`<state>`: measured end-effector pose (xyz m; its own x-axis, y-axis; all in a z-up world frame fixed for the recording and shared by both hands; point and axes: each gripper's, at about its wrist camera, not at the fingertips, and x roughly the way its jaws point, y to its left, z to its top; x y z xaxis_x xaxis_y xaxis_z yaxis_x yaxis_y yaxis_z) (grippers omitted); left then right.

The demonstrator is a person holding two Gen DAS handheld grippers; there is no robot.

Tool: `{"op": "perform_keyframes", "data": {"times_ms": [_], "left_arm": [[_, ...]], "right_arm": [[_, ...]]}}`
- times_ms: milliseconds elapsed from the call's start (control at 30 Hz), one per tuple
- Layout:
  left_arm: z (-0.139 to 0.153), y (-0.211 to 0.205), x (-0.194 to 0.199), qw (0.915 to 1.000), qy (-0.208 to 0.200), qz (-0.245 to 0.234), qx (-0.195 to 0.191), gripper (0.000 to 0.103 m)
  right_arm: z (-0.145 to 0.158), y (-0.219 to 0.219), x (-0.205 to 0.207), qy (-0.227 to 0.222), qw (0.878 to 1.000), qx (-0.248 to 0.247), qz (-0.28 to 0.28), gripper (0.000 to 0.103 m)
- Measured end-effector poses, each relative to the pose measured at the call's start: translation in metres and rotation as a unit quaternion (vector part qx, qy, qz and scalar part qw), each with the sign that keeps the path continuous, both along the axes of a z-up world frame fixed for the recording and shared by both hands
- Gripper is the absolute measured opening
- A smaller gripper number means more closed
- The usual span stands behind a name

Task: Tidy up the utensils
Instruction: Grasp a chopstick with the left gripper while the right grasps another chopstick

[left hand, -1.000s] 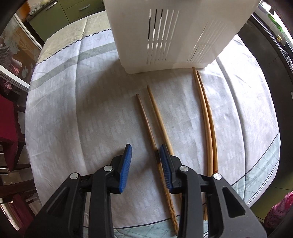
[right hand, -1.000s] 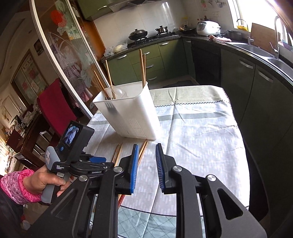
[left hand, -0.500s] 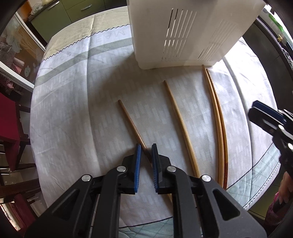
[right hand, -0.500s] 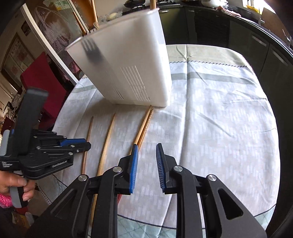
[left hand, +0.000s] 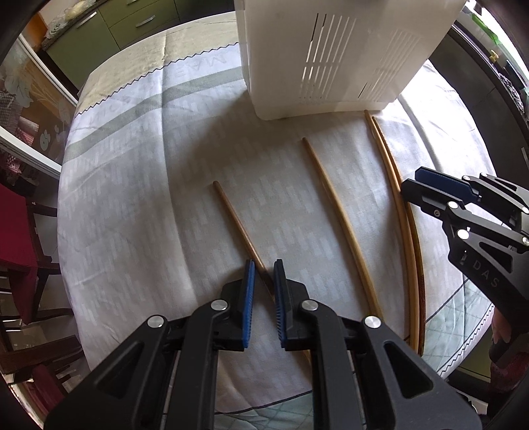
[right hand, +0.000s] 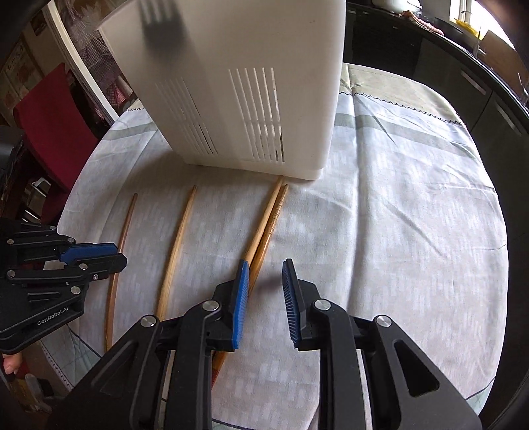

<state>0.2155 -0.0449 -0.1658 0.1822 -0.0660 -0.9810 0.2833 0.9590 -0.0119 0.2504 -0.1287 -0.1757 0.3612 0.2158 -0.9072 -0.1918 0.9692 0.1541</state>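
Several wooden chopsticks lie on the tablecloth in front of a white slotted utensil holder (left hand: 330,49) (right hand: 248,82). My left gripper (left hand: 264,264) (right hand: 115,254) points steeply down and is shut on the dark chopstick (left hand: 234,218) (right hand: 127,218) near its thick end. A single light chopstick (left hand: 334,198) (right hand: 180,231) lies to its right. Further right lies a pair of chopsticks (left hand: 396,192) (right hand: 267,218). My right gripper (right hand: 266,263) (left hand: 410,180) hovers low by that pair. Its jaws are opening, with only cloth between them. The pair runs under its left finger.
The pale patterned tablecloth (left hand: 132,198) (right hand: 396,231) covers a round-edged table. A red chair (left hand: 13,231) (right hand: 49,109) stands off the left side. Green cabinets (left hand: 115,23) and a dark counter (right hand: 463,66) lie beyond the far edge. Bare cloth stretches right of the holder.
My left gripper closed on the dark chopstick and drew it left, away from the light one. My right gripper came down over the table to the pair and its jaws widened slightly.
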Motion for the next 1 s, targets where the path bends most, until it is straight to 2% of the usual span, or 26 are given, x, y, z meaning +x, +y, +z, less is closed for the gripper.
{"op": "perform_keyframes", "data": {"times_ms": [267,567,700,867,1000], "left_arm": [[-0.002,0.005,0.003,1.0000,0.002,0.002,-0.004,0.012],[-0.005,0.012,0.011,0.9998,0.009,0.014,-0.007,0.012],[-0.005,0.012,0.016,0.9997,0.005,0.021,-0.007,0.012],[-0.003,0.010,0.018,0.9995,0.000,0.028,-0.014,0.009],[0.002,0.012,0.018,0.9991,-0.006,0.034,-0.026,0.006]], "right_arm": [[0.004,0.000,-0.003,0.006,1.000,-0.003,-0.002,0.024],[-0.003,0.020,0.011,0.002,0.999,-0.044,0.000,0.024],[-0.004,0.015,0.012,0.003,0.999,-0.034,-0.012,0.009],[0.000,0.000,0.009,0.005,1.000,-0.002,-0.027,0.007],[0.015,-0.014,0.003,-0.011,0.999,0.021,-0.036,0.007]]}}
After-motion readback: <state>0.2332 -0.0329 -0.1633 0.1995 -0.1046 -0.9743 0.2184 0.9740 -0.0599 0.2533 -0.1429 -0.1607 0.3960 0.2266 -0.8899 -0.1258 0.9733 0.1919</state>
